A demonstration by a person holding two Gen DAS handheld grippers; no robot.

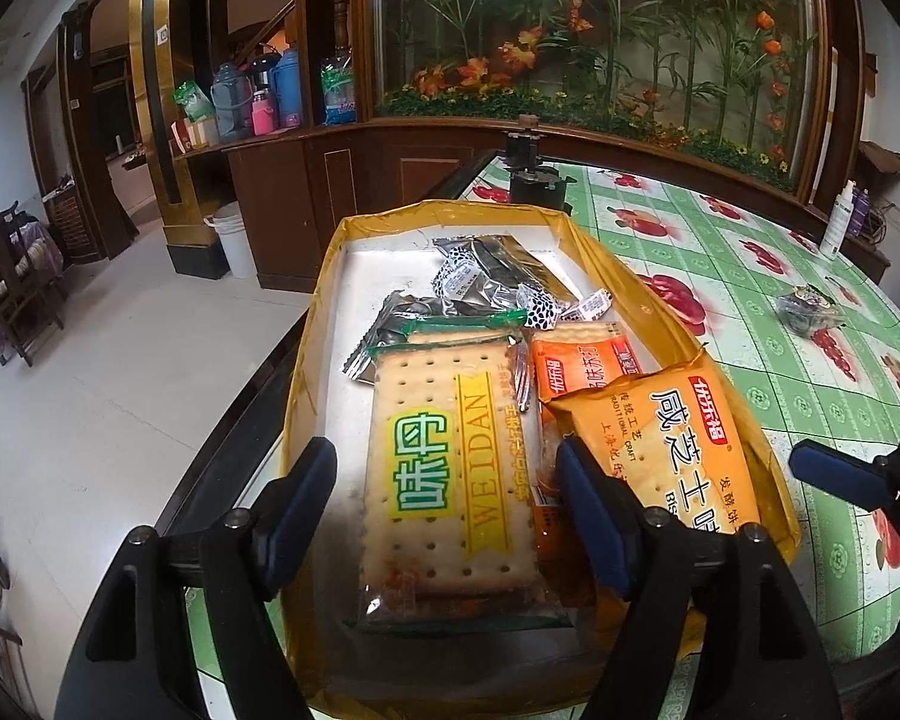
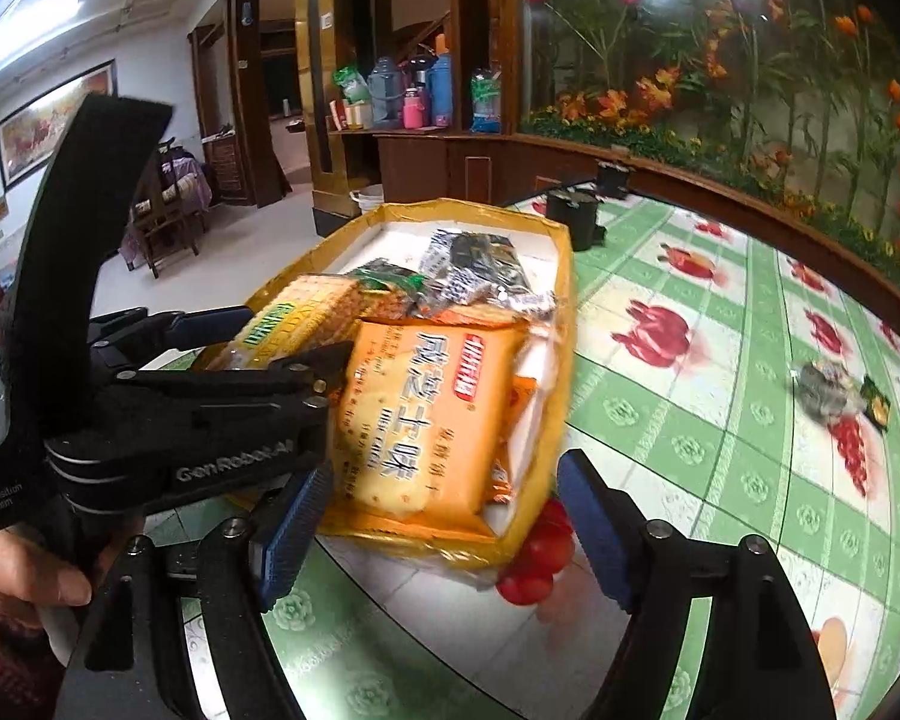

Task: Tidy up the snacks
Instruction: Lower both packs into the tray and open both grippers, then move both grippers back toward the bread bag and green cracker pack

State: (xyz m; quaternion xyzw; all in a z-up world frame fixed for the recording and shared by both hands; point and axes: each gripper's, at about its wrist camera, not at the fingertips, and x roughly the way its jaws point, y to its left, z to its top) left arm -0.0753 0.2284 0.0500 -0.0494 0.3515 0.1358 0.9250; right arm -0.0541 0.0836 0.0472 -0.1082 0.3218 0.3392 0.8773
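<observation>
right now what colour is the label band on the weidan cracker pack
Yellow, with green characters at its end; the WEIDAN cracker pack shows best in the left wrist view.

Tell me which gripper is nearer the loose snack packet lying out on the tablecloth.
Right. The right gripper is beside the box, on the loose snack packet's side; the left gripper is over the box.

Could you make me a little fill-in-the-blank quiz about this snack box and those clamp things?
1. The snacks lie in a box whose rim is ____ in colour.
2. The WEIDAN cracker pack lies between the left gripper fingers, which are ____.
3. The right gripper holds ____.
4. One small snack lies outside the box, on the ____.

Answers: yellow; open; nothing; tablecloth
</observation>
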